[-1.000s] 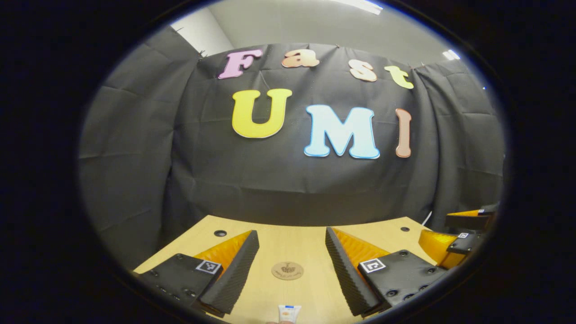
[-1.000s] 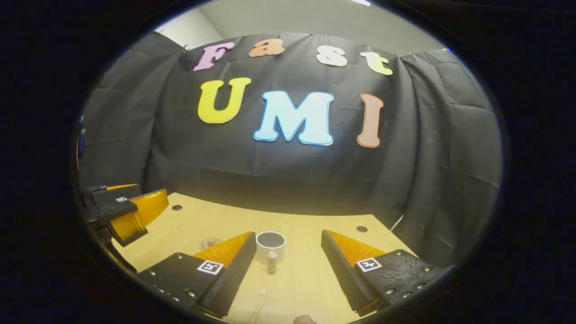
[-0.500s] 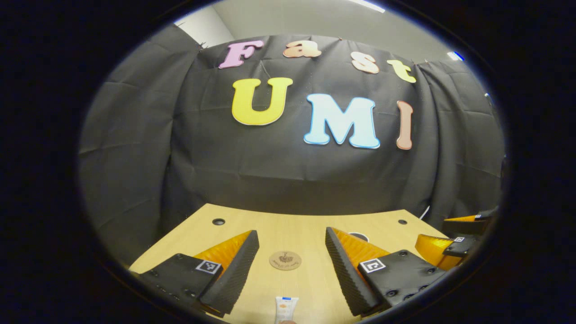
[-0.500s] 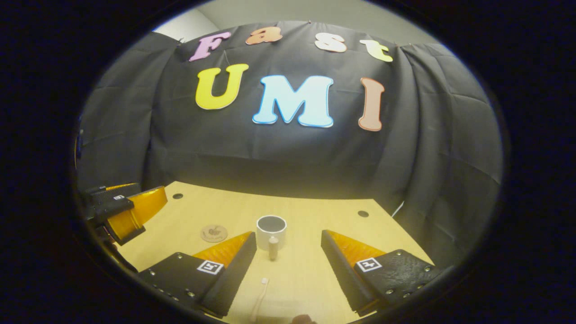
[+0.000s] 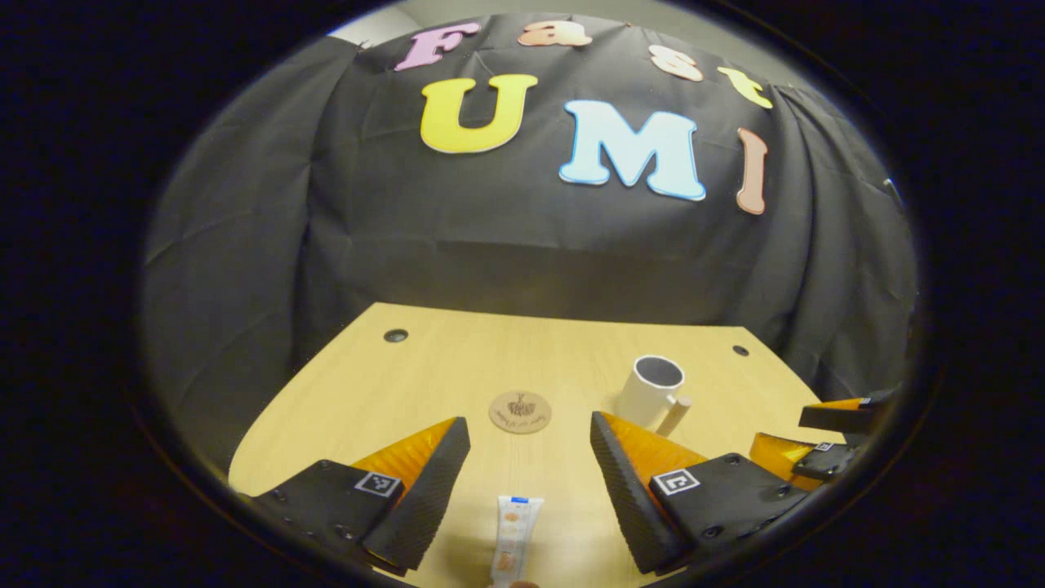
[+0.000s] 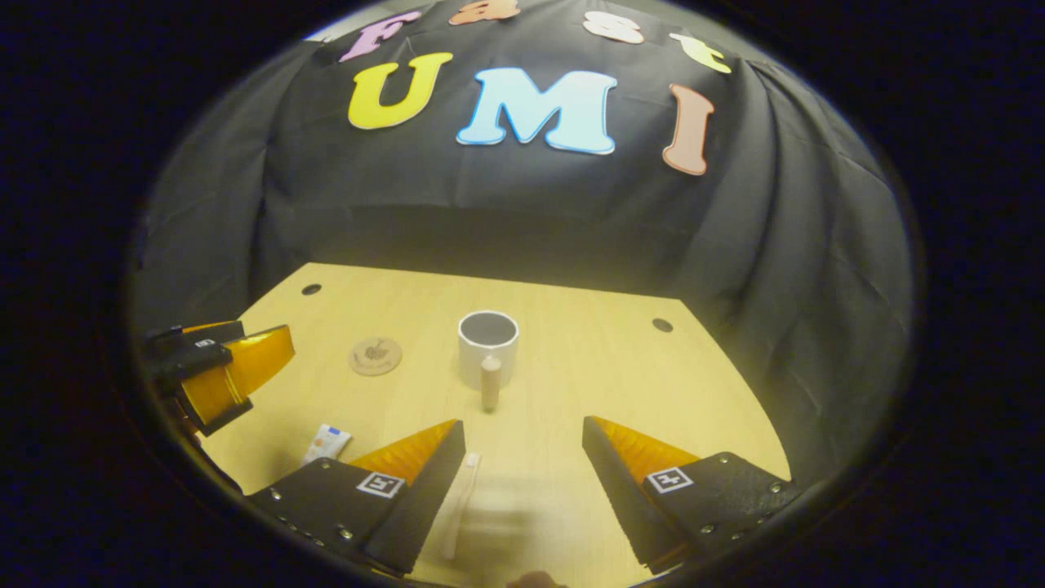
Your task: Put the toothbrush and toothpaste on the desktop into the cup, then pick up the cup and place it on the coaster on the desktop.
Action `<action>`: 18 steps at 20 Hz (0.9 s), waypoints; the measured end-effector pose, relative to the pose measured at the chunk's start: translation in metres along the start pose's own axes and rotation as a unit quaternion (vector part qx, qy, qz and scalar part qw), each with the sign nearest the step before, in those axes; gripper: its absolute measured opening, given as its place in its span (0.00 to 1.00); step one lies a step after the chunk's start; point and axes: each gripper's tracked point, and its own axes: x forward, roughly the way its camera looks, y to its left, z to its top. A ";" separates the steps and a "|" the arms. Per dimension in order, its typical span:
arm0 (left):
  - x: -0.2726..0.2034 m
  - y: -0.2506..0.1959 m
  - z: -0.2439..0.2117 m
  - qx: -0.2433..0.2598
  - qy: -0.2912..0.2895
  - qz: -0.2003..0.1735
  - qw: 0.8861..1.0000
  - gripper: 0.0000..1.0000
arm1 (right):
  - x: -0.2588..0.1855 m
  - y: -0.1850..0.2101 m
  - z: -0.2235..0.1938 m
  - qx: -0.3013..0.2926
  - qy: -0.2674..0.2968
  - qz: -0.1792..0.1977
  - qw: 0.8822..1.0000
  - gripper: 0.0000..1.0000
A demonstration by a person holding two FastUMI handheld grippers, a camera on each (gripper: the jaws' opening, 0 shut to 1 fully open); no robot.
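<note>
Here, one cup (image 6: 488,347), one coaster (image 5: 520,411), one toothpaste (image 5: 512,543), one toothbrush (image 6: 457,504); both hand-held grippers (image 5: 529,457) (image 6: 522,461) agape, empty

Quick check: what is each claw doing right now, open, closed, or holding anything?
Left claw: open, empty, above the white toothpaste tube.
Right claw: open, empty, the pale toothbrush by its left finger.

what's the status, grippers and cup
Left gripper open over toothpaste. Right gripper open above toothbrush. Cup empty, off coaster.
</note>
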 end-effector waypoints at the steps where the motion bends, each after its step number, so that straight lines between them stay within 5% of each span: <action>1: 0.004 0.001 -0.006 0.002 0.016 0.002 1.000 0.96 | 0.002 0.003 -0.007 -0.005 0.014 0.004 1.000 0.92; 8: 0.023 0.015 -0.062 -0.005 0.124 0.013 0.992 1.00 | 0.015 0.018 -0.037 -0.013 0.083 0.033 0.996 0.91; 10: 0.028 0.021 -0.078 -0.007 0.153 0.019 0.988 0.92 | 0.020 0.022 -0.043 -0.013 0.102 0.041 0.994 0.91; 14: 0.033 0.028 -0.112 0.012 0.219 0.028 0.975 1.00 | 0.030 0.027 -0.061 -0.012 0.148 0.054 0.987 0.91; 15: 0.033 0.029 -0.117 0.014 0.234 0.027 0.972 0.92 | 0.031 0.029 -0.067 -0.014 0.161 0.058 0.985 0.91; 18: 0.033 0.029 -0.137 0.010 0.275 0.021 0.961 0.96 | 0.041 0.036 -0.082 -0.016 0.191 0.066 0.979 0.91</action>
